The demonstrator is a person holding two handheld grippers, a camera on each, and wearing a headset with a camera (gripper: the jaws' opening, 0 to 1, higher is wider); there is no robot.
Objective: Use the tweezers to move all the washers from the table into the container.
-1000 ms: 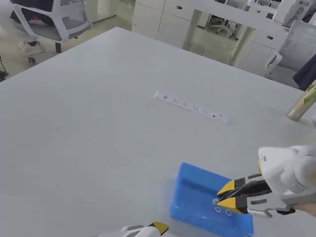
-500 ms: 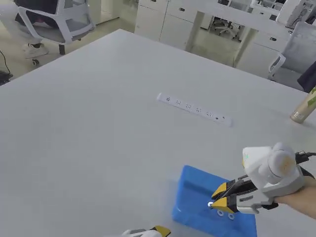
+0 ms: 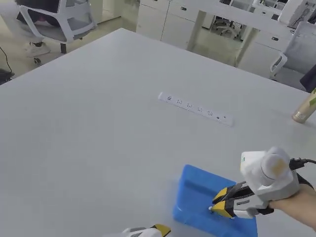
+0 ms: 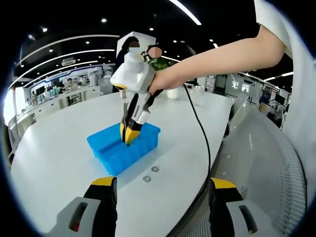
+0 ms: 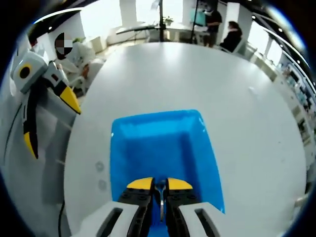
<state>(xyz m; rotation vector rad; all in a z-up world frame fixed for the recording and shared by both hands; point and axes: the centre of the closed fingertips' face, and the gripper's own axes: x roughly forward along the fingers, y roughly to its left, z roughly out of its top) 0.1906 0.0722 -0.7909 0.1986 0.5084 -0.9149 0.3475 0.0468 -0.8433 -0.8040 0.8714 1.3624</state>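
Note:
The blue container sits near the table's front edge. My right gripper points down into it, shut on thin silver tweezers whose tips hang over the container's floor. In the left gripper view the same gripper dips into the container. Two small washers lie on the table just beside the container, also visible as washers left of its wall. My left gripper is open with nothing between its jaws, a little short of those washers. Its yellow tip peeks in at the bottom.
A white power strip lies mid-table. A gold bottle stands at the right edge. Office chairs and cabinets stand beyond the far table edge. The table edge runs close to the left gripper's right jaw.
My right gripper has rolled and dipped lower into the container. Two washers seen inside the container earlier are now behind the gripper. The left gripper has hardly moved.

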